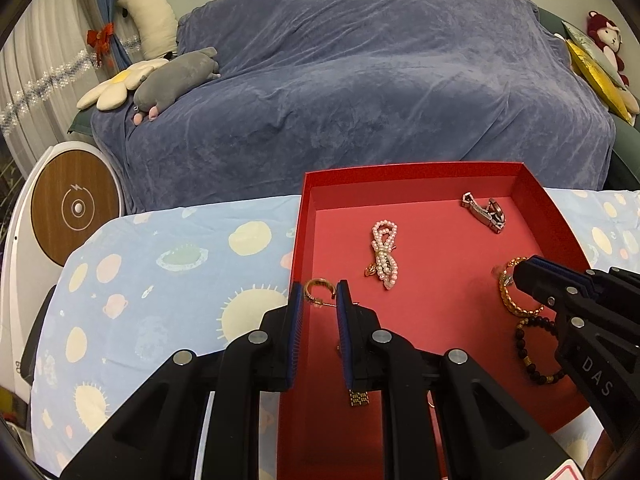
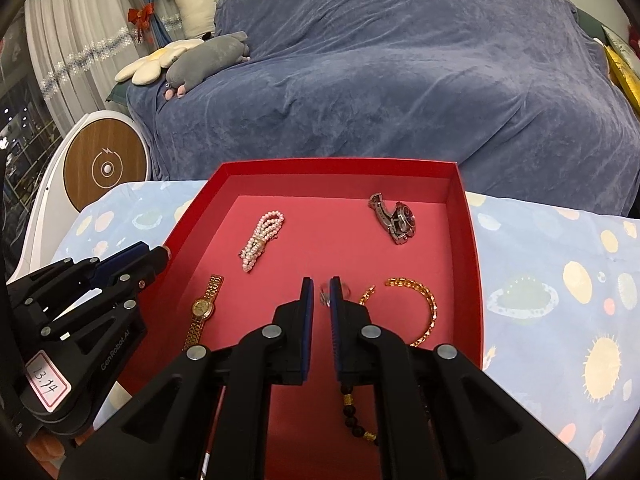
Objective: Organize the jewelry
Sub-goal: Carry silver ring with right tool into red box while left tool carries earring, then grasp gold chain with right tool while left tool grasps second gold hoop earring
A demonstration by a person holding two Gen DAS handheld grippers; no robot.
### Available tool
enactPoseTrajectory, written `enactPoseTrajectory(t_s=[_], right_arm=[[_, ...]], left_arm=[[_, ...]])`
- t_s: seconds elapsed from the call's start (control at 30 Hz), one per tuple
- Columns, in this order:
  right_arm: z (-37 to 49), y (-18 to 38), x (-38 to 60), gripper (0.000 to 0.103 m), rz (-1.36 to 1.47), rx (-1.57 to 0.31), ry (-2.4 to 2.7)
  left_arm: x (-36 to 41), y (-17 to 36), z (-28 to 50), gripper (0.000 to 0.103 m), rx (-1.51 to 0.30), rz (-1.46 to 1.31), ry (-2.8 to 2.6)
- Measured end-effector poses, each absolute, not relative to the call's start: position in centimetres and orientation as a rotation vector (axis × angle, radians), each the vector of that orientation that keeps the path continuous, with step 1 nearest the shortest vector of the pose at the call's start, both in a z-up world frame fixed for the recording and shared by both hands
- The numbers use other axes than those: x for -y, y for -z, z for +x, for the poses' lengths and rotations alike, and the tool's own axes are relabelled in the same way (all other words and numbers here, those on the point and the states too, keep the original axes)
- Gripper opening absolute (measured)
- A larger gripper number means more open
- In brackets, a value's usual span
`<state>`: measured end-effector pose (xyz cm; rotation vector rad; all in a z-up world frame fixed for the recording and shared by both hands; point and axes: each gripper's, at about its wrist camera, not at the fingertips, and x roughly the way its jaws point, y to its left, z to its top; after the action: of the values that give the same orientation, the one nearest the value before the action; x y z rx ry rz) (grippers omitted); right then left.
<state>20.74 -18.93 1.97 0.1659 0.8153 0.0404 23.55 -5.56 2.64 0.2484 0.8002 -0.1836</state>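
A red box [image 1: 304, 216] [image 2: 468, 240] lies on the patterned cloth. It holds a pearl bracelet [image 1: 385, 254] [image 2: 260, 242], a silver watch [image 1: 486, 212] [image 2: 394, 218], a gold chain bracelet [image 1: 514, 306] [image 2: 424, 308], a dark bead bracelet [image 1: 532, 354] [image 2: 356, 420] and a gold watch [image 2: 202, 308]. My left gripper [image 1: 319, 292] is over the box's left wall, fingers a little apart around a gold hoop earring [image 1: 318, 288]. My right gripper [image 2: 322, 290] is inside the box, nearly closed on a small clear earring [image 2: 324, 294].
A sofa under a blue cover [image 1: 360, 80] stands behind the table, with plush toys [image 1: 176, 76] at its left end. A round white and wood device [image 1: 74, 208] stands at the left. Cushions [image 1: 596, 68] lie at the right.
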Motion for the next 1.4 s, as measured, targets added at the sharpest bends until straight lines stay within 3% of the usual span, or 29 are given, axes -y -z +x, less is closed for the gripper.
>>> enactPoseTrajectory(t_s=[0.1,0.17,0.37,0.5,0.6,0.77,0.97,1.3,1.4], right_arm=[[20.5,-1.9,18.8,0.014,0.155,-0.808,-0.03],[20.0,-2.2,18.9,0.024,0.155,-0.795,-0.027],[16.2,-4.4,19.2,0.026,0.157,-0.756,-0.035],[11.6,-5.9,19.3,0.027,0.126,-0.744,-0.032],[8.3,-5.9,19.2,0.033,0.123,-0.765,-0.034],[4.9,-3.2,17.8,0.033,0.121,-0.828,-0.044],[6.5,0.0,15.3,0.033,0.106,-0.877,-0.063],[9.9,3.0,14.0,0.033,0.12,-0.912,-0.041],[9.9,3.2,13.5,0.028,0.074,-0.9,-0.03]], left_arm=[[5.5,-2.4,23.6,0.018,-0.798,0.25,0.168],[5.5,-2.4,23.6,0.02,-0.799,0.247,0.165],[4.5,-3.9,21.7,0.034,-0.781,0.23,0.164],[2.8,-5.6,18.8,0.05,-0.753,0.224,0.167],[1.4,-6.2,16.3,0.057,-0.752,0.221,0.174],[-0.2,-5.2,11.9,0.058,-0.775,0.254,0.178],[-0.9,-2.3,8.7,0.062,-0.825,0.235,0.2],[-2.1,-0.7,9.1,0.062,-0.866,0.204,0.212],[-2.1,-0.4,9.2,0.062,-0.874,0.203,0.222]])
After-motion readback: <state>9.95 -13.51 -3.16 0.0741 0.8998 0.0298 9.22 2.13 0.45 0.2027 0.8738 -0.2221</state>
